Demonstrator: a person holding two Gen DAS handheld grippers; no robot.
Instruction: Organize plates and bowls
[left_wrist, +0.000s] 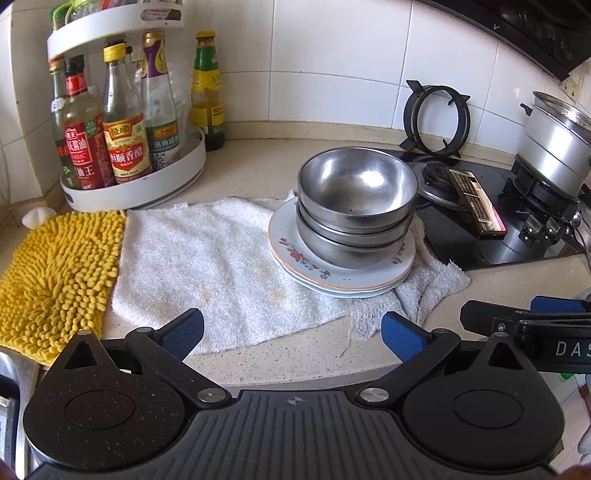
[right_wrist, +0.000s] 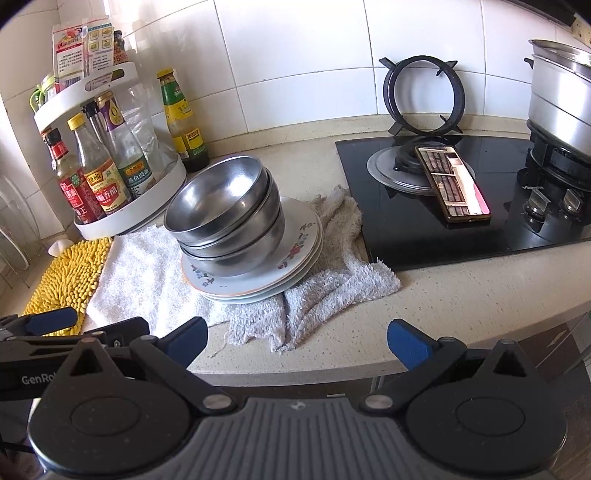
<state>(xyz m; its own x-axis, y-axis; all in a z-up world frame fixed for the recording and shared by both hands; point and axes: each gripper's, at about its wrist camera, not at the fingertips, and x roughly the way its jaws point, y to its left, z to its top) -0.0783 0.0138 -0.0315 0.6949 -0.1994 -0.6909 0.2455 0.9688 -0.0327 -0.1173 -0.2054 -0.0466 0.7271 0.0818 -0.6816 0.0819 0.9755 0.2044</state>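
steel bowls (left_wrist: 356, 206) on plates (left_wrist: 332, 275) | both tongs released, empty | sachets (right_wrist: 83, 48) only right view

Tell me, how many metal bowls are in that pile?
3 show, nested in one stack on the flowered plates: the top bowl, the middle bowl whose rim peeks out, and the bottom bowl. More could hide inside.

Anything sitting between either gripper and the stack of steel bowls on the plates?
Nothing visible. Both the left gripper and right gripper are open and hang over the counter's near edge. Between them and the steel bowls on the plates lies only the flat white towel.
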